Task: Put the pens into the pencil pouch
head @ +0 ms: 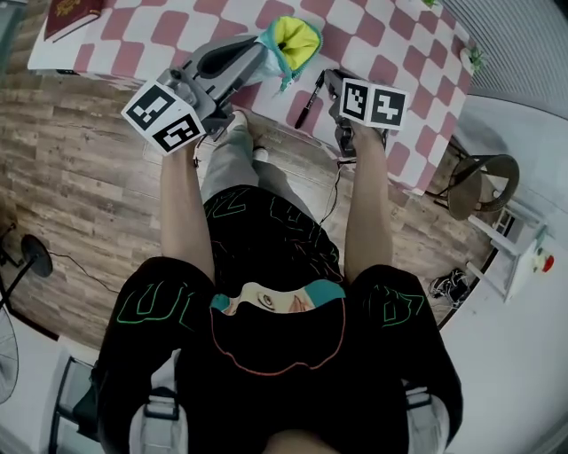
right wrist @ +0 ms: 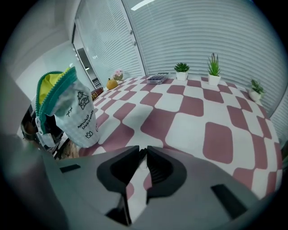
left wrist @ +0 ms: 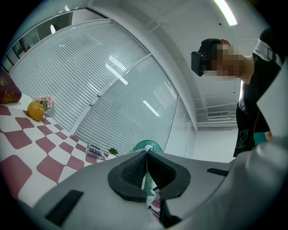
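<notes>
My left gripper (head: 262, 44) (left wrist: 147, 155) is shut on the teal rim of the pencil pouch (head: 288, 44), holding it up above the table's near edge. The pouch's mouth gapes open and shows a yellow lining. In the right gripper view the pouch (right wrist: 74, 112) hangs at the left, pale with small prints. My right gripper (head: 330, 82) (right wrist: 144, 150) points down at the checkered table, just right of the pouch. Its jaws are closed on one end of a black pen (head: 308, 100). The pen hangs back toward me, and most of it is hidden under the jaws.
The red-and-white checkered tablecloth (head: 177, 27) covers the table. A dark red book (head: 71, 13) lies at its far left. Potted plants (right wrist: 182, 68), a small tray (right wrist: 156, 78) and an orange (right wrist: 111, 83) stand along the window side. A stool (head: 484, 182) stands past the table's right end.
</notes>
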{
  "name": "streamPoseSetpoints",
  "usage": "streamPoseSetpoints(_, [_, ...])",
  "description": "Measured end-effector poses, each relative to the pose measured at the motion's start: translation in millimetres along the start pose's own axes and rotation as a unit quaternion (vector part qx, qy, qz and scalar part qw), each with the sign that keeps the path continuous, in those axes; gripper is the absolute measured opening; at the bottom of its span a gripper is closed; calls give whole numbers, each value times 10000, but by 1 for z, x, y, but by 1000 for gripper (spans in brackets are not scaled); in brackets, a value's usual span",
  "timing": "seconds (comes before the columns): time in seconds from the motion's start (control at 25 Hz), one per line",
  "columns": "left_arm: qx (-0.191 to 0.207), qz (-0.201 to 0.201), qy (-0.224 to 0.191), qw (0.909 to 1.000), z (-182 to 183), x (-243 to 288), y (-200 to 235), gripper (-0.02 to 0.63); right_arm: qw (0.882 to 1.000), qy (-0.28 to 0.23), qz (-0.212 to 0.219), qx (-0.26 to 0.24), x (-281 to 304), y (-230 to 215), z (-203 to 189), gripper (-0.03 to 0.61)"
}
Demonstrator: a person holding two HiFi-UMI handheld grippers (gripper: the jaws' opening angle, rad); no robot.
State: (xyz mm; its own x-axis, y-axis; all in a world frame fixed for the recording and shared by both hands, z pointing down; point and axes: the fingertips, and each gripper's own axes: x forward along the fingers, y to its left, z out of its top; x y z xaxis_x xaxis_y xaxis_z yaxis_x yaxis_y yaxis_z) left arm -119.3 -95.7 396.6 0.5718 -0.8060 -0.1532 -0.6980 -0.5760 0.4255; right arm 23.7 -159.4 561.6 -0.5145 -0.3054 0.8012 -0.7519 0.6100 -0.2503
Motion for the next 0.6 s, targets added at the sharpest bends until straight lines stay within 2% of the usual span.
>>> streamPoseSetpoints(0.16, [4,11,28,10000,-2,-3,0,3,9995,150,150,222,9,0,-4,92])
streamPoseSetpoints(0.36, [5,22,56,10000,-2,-5,0,2,9983,213,344,410,16,8,-2,94])
streamPoseSetpoints(0.6, [17,1,179,9998,-5,-7,-2,2,9973,145,324,647,20,10,-1,86])
